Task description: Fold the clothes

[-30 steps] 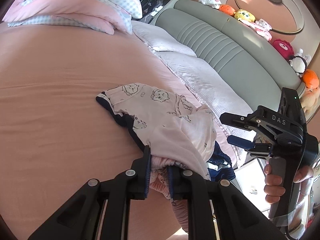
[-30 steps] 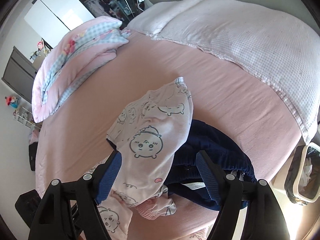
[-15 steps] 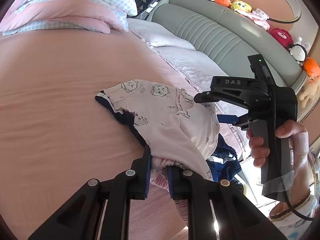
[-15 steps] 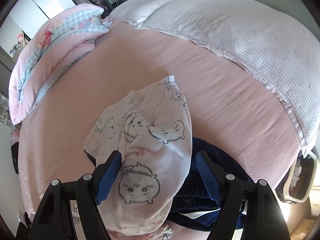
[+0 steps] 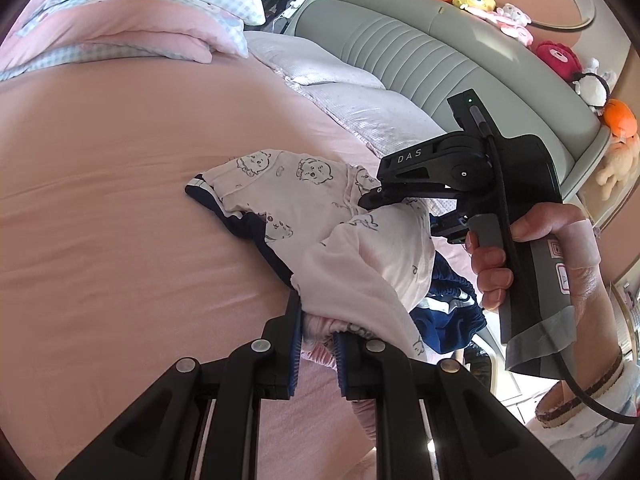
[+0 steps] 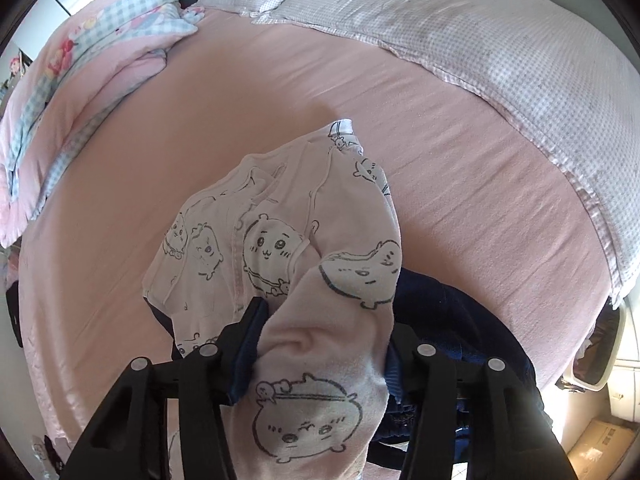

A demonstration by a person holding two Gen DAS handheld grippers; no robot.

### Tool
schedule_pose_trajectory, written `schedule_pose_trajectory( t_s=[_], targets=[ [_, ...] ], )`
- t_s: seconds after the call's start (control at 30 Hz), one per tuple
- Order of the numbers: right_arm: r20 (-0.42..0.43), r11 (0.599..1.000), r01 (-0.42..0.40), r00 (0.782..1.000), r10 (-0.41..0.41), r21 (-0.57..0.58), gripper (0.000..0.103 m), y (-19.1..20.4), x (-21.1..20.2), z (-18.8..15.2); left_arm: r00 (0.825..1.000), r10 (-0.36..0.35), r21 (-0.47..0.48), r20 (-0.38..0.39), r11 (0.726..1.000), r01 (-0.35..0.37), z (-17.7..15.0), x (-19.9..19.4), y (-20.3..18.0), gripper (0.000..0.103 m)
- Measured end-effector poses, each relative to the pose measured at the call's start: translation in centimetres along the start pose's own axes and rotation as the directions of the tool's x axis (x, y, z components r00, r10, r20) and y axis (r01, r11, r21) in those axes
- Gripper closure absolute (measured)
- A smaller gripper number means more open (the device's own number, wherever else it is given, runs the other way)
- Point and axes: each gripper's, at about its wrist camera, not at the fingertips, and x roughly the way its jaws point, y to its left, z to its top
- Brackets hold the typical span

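A pale pink garment [image 5: 280,200] printed with cartoon animals lies bunched on the pink bed sheet [image 5: 120,200]. It rests partly over a navy garment [image 5: 444,320]. My left gripper [image 5: 318,332] is shut on the pink garment's near edge. My right gripper [image 5: 400,214], held by a hand [image 5: 492,260], points steeply down onto the garment's right side. In the right wrist view the right gripper [image 6: 320,340] has its jaws closing. A raised fold of the pink garment [image 6: 280,240] fills the gap and touches both pads. The navy garment [image 6: 460,312] lies under and to the right.
A folded pink and blue-checked quilt [image 5: 120,12] lies at the far left of the bed. Checked pillows [image 6: 480,40] line the grey-green headboard [image 5: 420,52], which has plush toys [image 5: 556,54] along its top. A white bin [image 6: 600,360] stands past the bed's right edge.
The right gripper came in from the right and dropped onto the pink garment, and its jaws narrowed around a fold of it. The left gripper kept its grip and stayed put.
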Motion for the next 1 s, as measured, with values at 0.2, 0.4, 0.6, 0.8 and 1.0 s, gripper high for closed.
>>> schedule_pose_trajectory(
  t_s=[0.2, 0.4, 0.6, 0.8, 1.0],
  targets=[
    [0.044, 0.99, -0.119, 0.992, 0.116, 0.08, 0.079, -1.6, -0.7, -0.8, 1.0, -0.003, 0.0, 0.017, 1.0, 0.003, 0.0, -0.3, 0.1, 0.091],
    [0.173, 0.993, -0.107, 0.978, 0.114, -0.053, 0.082, -0.3, -2.4, -1.9, 0.999, 0.008, 0.01, 0.047, 1.0, -0.009, 0.1, -0.9, -0.1, 0.091],
    [0.216, 0.989, -0.029, 0.975, 0.06, -0.145, 0.082, 1.0, -3.2, -2.6, 0.999, -0.009, -0.028, 0.05, 1.0, 0.01, 0.3, -1.4, 0.5, 0.091],
    [0.247, 0.969, 0.103, 0.968, -0.046, -0.224, 0.076, 2.4, -3.8, -3.0, 0.998, 0.014, 0.012, 0.063, 1.0, -0.015, 0.6, -2.3, -0.5, 0.091],
    [0.289, 0.924, 0.193, 0.952, -0.095, -0.33, 0.076, 4.8, -4.8, -3.8, 0.993, 0.069, 0.001, 0.091, 0.998, -0.069, 1.0, -3.6, -0.7, 0.091]
  ],
)
